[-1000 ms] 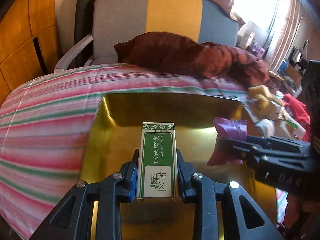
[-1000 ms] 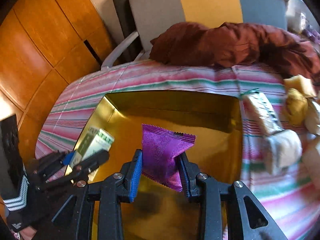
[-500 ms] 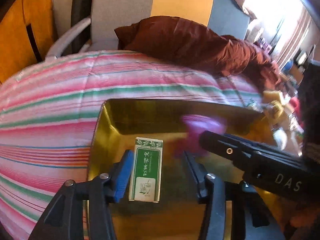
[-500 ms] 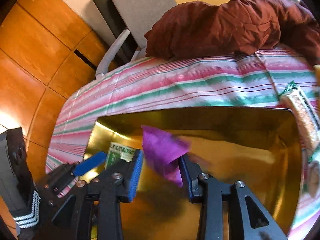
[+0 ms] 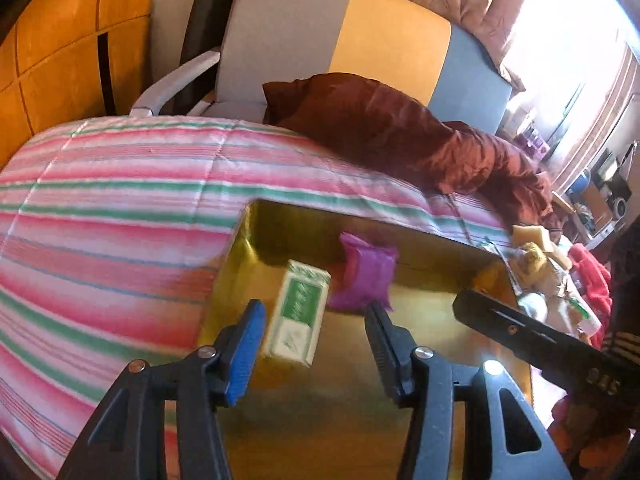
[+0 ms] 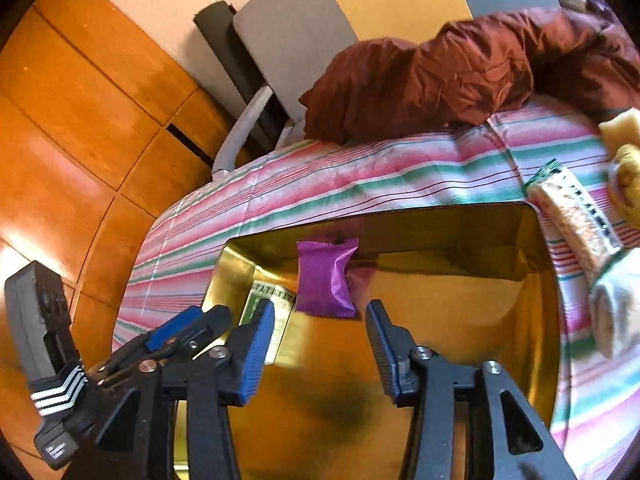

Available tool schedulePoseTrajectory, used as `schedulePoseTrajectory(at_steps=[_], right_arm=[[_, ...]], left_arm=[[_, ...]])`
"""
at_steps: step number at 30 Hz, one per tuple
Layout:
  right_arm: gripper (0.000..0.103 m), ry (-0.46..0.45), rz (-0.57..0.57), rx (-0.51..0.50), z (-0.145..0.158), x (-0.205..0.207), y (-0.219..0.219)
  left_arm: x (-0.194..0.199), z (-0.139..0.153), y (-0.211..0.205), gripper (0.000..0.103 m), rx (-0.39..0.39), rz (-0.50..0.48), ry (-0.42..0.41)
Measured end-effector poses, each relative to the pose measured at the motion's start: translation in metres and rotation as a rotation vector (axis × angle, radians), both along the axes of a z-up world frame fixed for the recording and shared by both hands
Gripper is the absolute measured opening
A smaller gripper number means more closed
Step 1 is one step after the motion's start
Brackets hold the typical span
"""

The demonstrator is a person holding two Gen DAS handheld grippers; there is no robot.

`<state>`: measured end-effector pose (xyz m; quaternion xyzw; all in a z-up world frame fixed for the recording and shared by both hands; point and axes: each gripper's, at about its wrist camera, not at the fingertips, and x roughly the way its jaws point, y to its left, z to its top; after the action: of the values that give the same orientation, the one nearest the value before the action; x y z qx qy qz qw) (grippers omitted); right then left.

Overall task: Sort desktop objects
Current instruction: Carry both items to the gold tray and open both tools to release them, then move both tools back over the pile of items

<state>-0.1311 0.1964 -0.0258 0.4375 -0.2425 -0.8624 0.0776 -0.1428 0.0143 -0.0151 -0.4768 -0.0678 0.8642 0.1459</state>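
Inside the gold tray point(image 5: 240, 264), the green-and-white box point(image 5: 298, 316) lies near the left wall with the purple packet point(image 5: 366, 276) just beside it, toward the far wall. Both the left gripper point(image 5: 312, 344) and right gripper point(image 6: 320, 344) hover over the tray, jaws opening, pads touching nothing.

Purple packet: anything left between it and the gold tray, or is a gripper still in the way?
Nothing visible. The purple packet is inside the gold tray, against its far wall, next to the green box. The right gripper is opening, with no pad on the packet. The left gripper is clear of the box.
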Motion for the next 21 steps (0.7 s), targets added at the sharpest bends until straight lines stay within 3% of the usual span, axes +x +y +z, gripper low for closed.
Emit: schedulePoseTrajectory(at_steps=[5, 12, 21], right_arm=[[0.052, 0.066, 0.028, 0.088, 0.02, 0.031, -0.005], [0.052, 0.16, 0.01, 0.185, 0.047, 0.082, 0.008], [0.053, 0.188, -0.072, 0.304, 0.05, 0.144, 0.051]], left_arm=[[0.023, -0.006, 0.013, 0.052, 0.029, -0.014, -0.023], [0.064, -0.002, 0.042, 0.053, 0.036, -0.07, 0.015], [0.108, 0.01, 0.094, 0.053, 0.064, -0.206, 0.063]])
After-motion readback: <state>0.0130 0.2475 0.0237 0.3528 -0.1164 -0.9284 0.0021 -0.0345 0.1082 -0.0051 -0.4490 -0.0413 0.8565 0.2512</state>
